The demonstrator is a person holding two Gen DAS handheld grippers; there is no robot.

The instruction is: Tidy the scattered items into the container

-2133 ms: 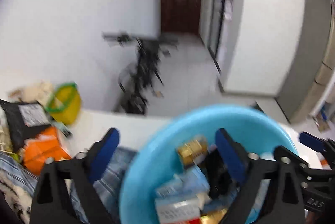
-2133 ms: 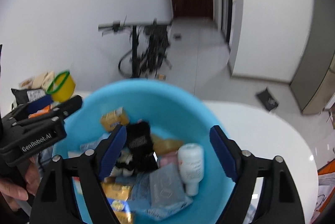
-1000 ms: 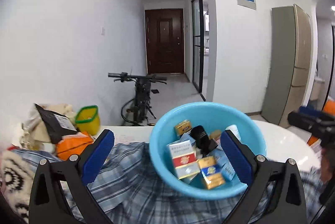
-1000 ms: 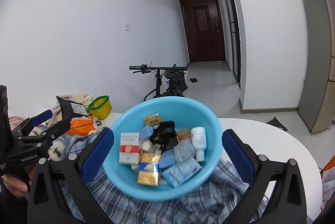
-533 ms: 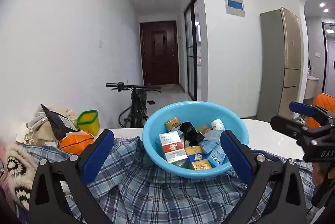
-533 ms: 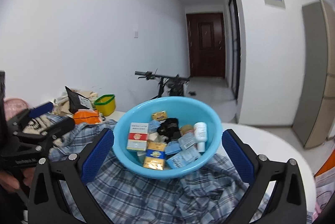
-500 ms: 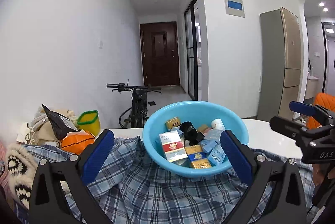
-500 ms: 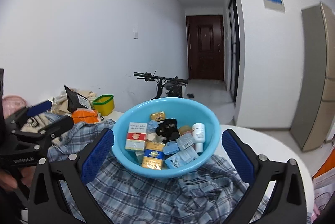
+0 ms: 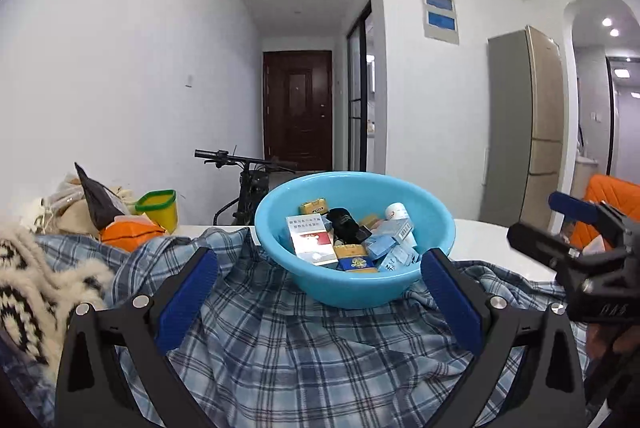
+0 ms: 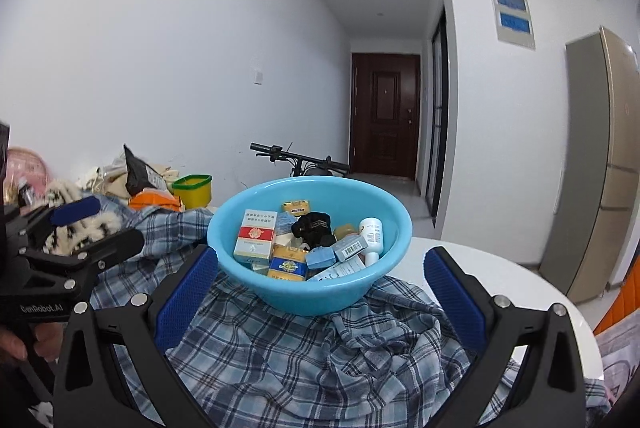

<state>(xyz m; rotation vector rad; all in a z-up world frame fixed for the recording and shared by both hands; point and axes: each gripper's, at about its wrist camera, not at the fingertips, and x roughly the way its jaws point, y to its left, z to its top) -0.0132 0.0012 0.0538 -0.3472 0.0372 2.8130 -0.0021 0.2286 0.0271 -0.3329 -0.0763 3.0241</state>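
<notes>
Tidying looks close to finished: the blue basin [image 9: 354, 284] sits on a rumpled plaid shirt [image 9: 320, 356] spread over the white table [image 10: 496, 280], and it holds the small goods, among them a red-and-white carton [image 10: 256, 234], a yellow-and-blue box [image 10: 289, 262], a black pouch [image 10: 314, 224], a white bottle [image 10: 371, 234] and several pale blue packets [image 10: 349, 247]. Both tools hang back from the basin with nothing between their pads: the left gripper [image 9: 318, 302] is spread wide and empty, and the right gripper [image 10: 320, 298] is likewise wide apart and empty. As a judgement, the step in hand is a check for stragglers, so a slow look over the shirt's folds is the sound way to do it, since a small box could lie hidden in a crease; none shows on the cloth in either view. Any further drop should come from directly above the basin's middle, because the contents are heaped toward the near wall and a packet set on the edge might slide out. The shirt under the basin is soft and uneven, so a nudge to the rim could tip it. Off to the left lie a fluffy patterned textile [image 9: 36, 276], an orange packet [image 9: 128, 234], a black bag [image 9: 96, 198] and a yellow tub with a green rim [image 9: 159, 208]; whether these belong to the task cannot be told. A bicycle [image 9: 250, 188] stands behind the table, well apart.
</notes>
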